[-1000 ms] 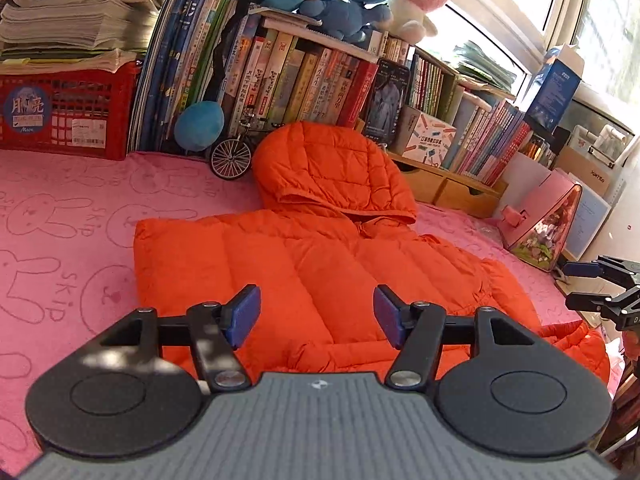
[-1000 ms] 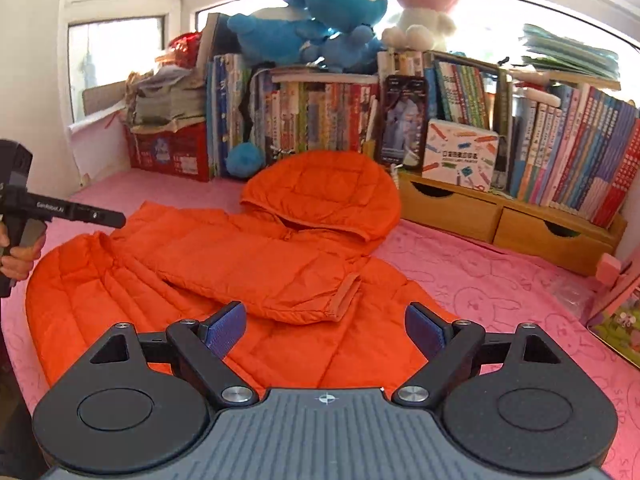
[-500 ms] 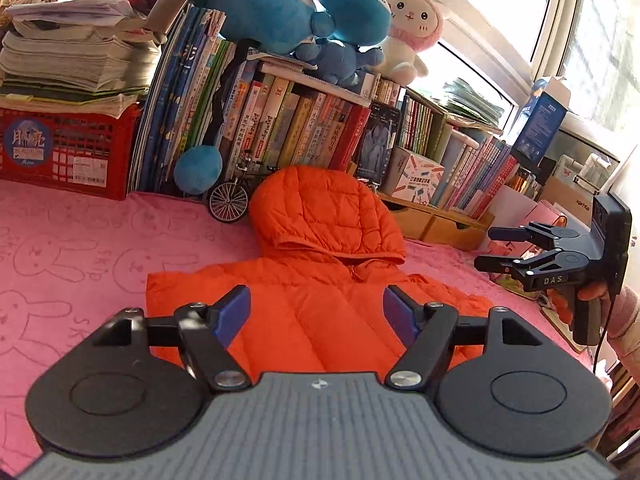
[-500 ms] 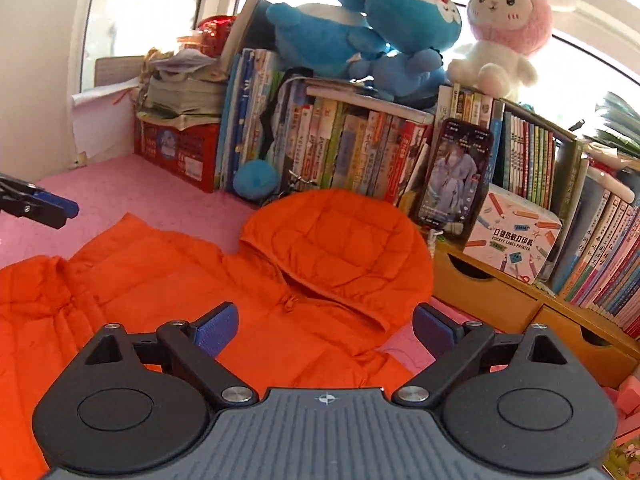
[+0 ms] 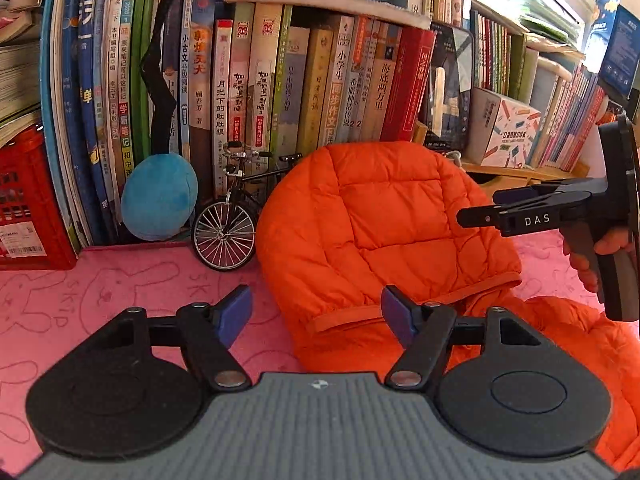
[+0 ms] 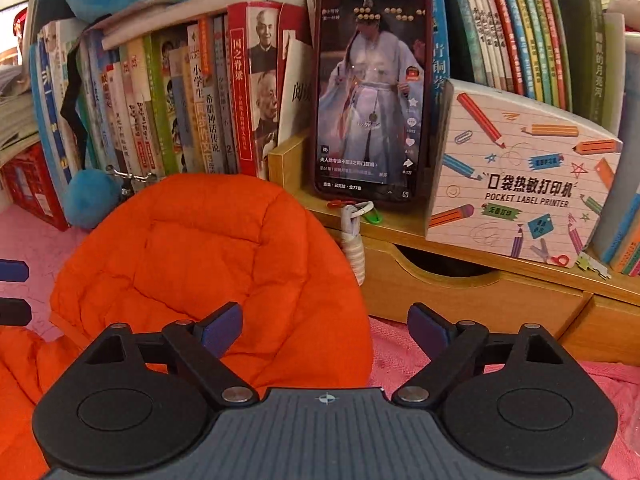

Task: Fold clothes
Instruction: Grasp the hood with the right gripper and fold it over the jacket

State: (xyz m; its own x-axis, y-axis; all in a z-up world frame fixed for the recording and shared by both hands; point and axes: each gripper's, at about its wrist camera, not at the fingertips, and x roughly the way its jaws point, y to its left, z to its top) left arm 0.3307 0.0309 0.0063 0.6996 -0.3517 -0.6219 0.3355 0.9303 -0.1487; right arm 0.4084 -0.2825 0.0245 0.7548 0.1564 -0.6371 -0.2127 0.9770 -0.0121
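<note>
My left tongs point(image 5: 316, 314) and right tongs point(image 6: 325, 330), both wide and empty, the right just narrowing slightly, flanked the hood point(image 5: 384, 224) of the jacket point(image 5: 560, 344) on the pink bed point(image 5: 80, 292). Next: grip both hood edges, fold nearer.

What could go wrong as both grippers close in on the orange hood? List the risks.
1. The toy bicycle stands right beside the hood; lifting the hood may tip it.
2. The phone leans upright just behind the hood; a swing of the right gripper could topple it.
3. Left gripper and right gripper, both open, might collide over the hood.
</note>
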